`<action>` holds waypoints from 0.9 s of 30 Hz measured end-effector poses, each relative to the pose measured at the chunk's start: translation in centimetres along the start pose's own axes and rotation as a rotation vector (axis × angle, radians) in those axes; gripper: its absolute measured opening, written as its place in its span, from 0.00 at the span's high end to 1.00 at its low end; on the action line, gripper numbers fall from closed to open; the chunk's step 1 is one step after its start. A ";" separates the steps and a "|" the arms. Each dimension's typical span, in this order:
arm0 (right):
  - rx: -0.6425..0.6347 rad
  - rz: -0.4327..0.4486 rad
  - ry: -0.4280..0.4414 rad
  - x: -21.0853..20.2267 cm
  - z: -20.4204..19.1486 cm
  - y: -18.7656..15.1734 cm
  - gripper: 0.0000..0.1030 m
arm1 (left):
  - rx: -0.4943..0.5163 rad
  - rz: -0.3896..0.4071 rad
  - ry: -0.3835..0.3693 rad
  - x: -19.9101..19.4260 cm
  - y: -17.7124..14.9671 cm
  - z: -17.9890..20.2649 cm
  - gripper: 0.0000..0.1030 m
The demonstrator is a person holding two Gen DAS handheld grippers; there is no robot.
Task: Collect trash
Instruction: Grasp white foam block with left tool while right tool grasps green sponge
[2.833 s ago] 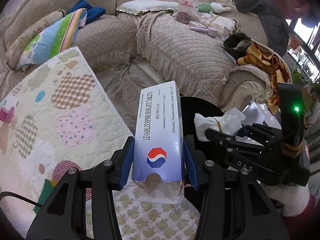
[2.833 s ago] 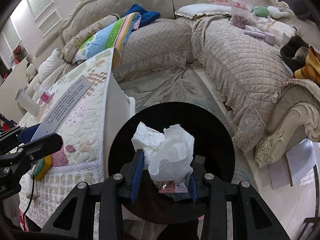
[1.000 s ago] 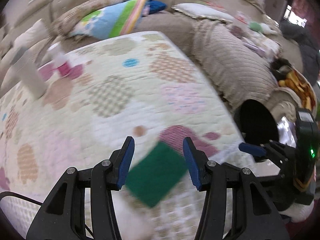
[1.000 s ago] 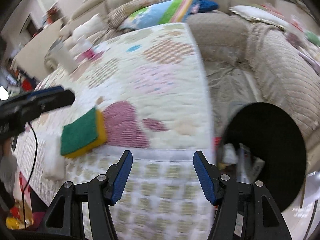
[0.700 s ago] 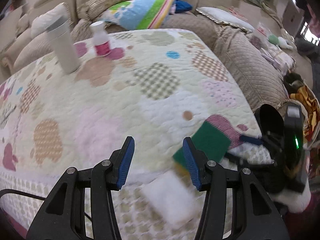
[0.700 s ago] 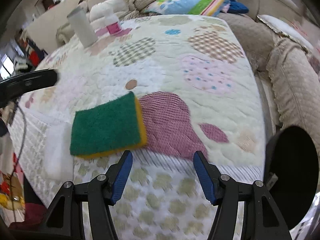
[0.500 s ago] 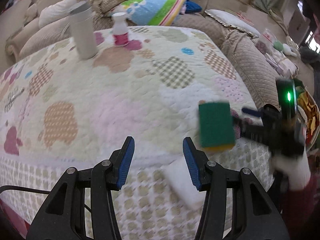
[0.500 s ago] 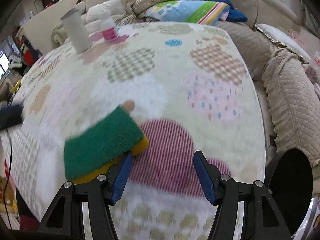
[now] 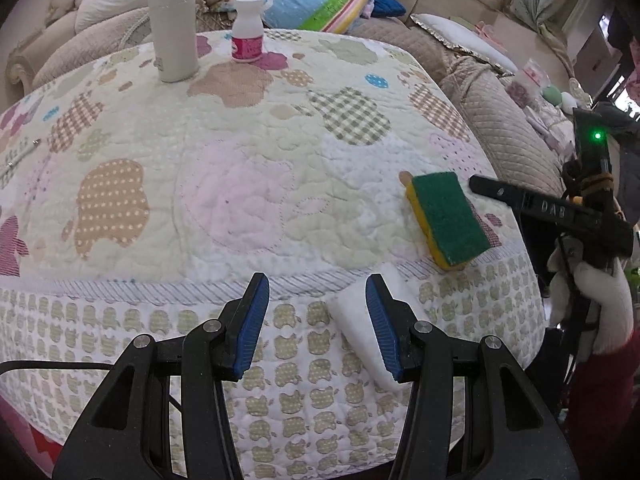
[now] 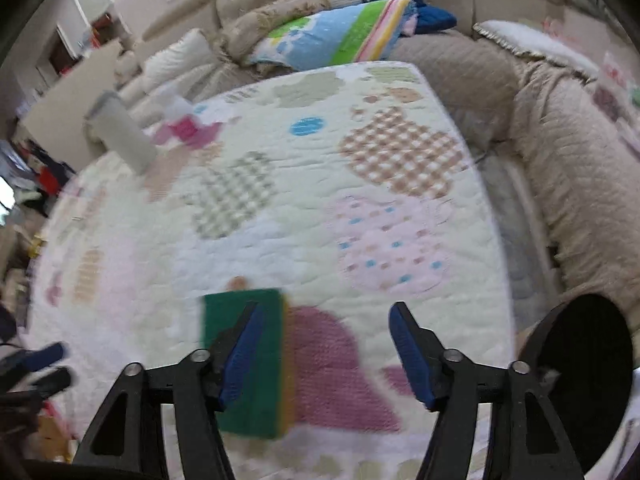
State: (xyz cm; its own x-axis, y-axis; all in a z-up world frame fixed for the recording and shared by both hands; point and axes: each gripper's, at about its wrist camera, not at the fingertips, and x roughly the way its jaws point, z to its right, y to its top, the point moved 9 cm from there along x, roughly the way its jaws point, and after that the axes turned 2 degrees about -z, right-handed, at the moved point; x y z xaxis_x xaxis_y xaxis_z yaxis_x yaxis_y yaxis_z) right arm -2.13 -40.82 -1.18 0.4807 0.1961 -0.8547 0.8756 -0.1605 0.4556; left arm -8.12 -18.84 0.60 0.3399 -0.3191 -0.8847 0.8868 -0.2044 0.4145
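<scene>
My left gripper (image 9: 316, 328) is open and empty, hovering at the near edge of the quilted table (image 9: 240, 184). A white flat piece (image 9: 360, 344) lies on the table's hanging edge just beyond its right finger. My right gripper (image 10: 326, 354) is open and empty over the table's right end; it also shows at the right of the left wrist view (image 9: 540, 210). A green and yellow sponge (image 9: 448, 218) lies on the table by it, and in the blurred right wrist view (image 10: 248, 360) partly behind the left finger. The black trash bin (image 10: 580, 376) stands at the table's right.
A grey tumbler (image 9: 174, 24) and a small white bottle with a pink label (image 9: 247, 36) stand at the table's far side. A thin metal tool (image 9: 20, 158) lies at the far left. Sofas with cushions and a striped blanket (image 9: 320, 4) surround the table.
The tablet box and the tissue wad that the grippers held over the bin are gone from the jaws. Both grippers have opened and swung left from the bin to over the table.
</scene>
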 end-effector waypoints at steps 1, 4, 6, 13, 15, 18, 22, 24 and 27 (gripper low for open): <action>-0.008 -0.022 0.021 0.4 -0.9 -0.6 0.23 | -0.003 -0.005 -0.006 0.1 -0.2 0.2 0.53; -0.032 -0.059 0.047 2.0 -3.0 -1.7 0.23 | -0.012 -0.018 -0.024 0.3 -0.7 0.8 0.53; -0.065 -0.085 0.028 3.4 -4.0 -2.4 0.23 | -0.020 -0.024 -0.033 0.2 -1.0 1.2 0.53; -0.235 -0.042 -0.070 4.5 -5.3 -3.7 0.36 | -0.073 -0.056 -0.056 2.3 -2.6 2.9 0.53; -0.224 -0.024 -0.061 3.8 -4.4 -3.6 0.38 | -0.084 -0.053 -0.048 2.9 -2.8 3.5 0.53; -0.224 -0.019 -0.080 2.9 -2.9 -3.8 0.38 | -0.072 -0.043 -0.025 3.7 -2.9 4.6 0.43; -0.204 -0.028 -0.065 2.5 -1.6 -4.3 0.38 | -0.091 -0.031 0.014 4.8 -2.6 4.9 0.28; -0.196 -0.031 -0.056 2.7 -1.3 -4.5 0.38 | -0.083 -0.036 0.051 5.5 -2.5 4.8 0.27; -0.195 -0.016 -0.051 2.9 -1.3 -4.6 0.38 | -0.051 -0.085 0.081 6.8 -3.0 4.8 0.28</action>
State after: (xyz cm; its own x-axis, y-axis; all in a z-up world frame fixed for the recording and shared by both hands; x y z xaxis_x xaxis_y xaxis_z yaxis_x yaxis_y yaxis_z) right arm -4.73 -38.22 -5.43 0.4680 0.1473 -0.8714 0.8781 0.0338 0.4773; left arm -9.98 -24.85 -5.58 0.2854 -0.2265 -0.9312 0.9274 -0.1799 0.3280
